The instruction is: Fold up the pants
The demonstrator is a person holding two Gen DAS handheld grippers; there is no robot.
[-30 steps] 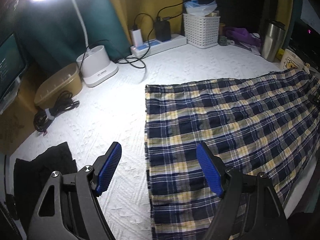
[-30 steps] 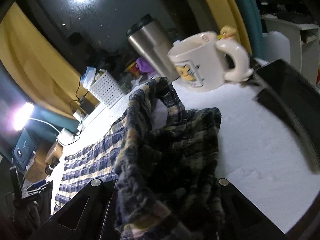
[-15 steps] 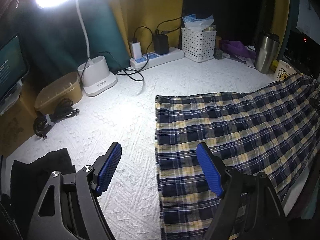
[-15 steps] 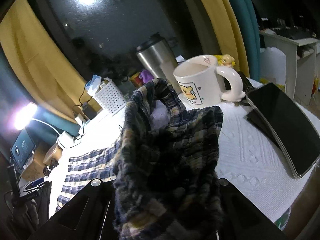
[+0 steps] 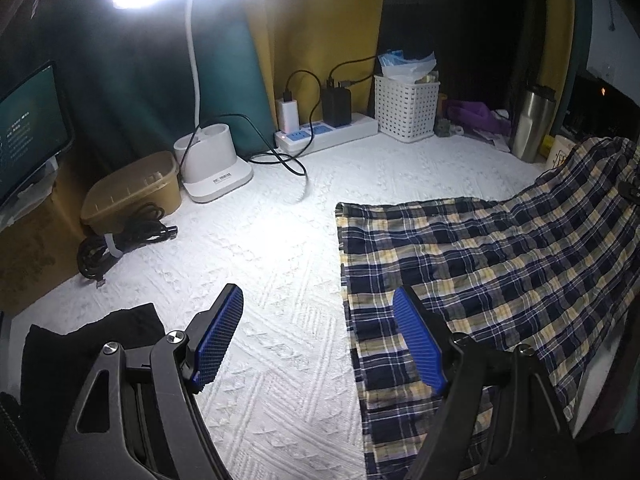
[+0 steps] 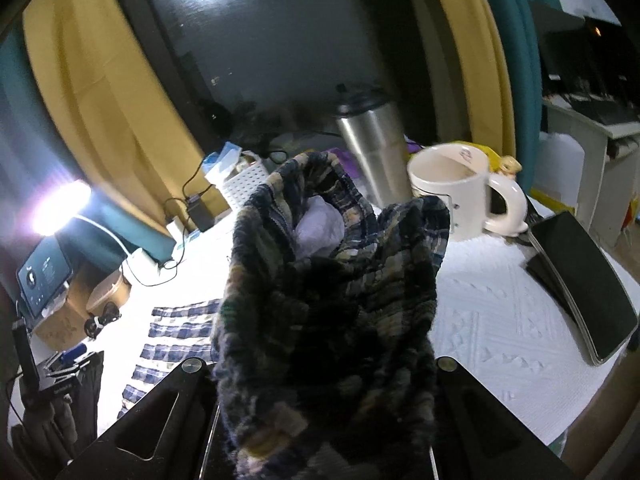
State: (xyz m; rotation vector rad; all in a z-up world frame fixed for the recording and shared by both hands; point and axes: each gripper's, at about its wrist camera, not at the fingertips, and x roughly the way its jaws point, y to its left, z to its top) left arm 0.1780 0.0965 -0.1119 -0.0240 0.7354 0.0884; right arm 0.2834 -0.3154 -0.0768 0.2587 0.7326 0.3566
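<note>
Navy and yellow plaid pants (image 5: 472, 264) lie on the white textured tablecloth (image 5: 260, 264), their hem end toward the left. The far right end is lifted off the table. My left gripper (image 5: 318, 334) hovers open above the hem's near corner, with its right blue pad (image 5: 418, 340) over the cloth and nothing between the pads. In the right wrist view the bunched waistband (image 6: 328, 300) fills the middle and rises from my right gripper (image 6: 320, 408), which is shut on it. Its fingertips are hidden under the fabric.
At the back stand a lamp base (image 5: 214, 168), a power strip (image 5: 326, 132), a white basket (image 5: 406, 106) and a steel tumbler (image 5: 530, 124). A cream mug (image 6: 460, 196) and a dark tablet (image 6: 580, 280) sit near the right gripper. A black garment (image 5: 92, 340) lies at the near left.
The right gripper has risen with the waistband, lifting that end of the pants higher. The pants' hem has slid rightward across the cloth. The left gripper stays open.
</note>
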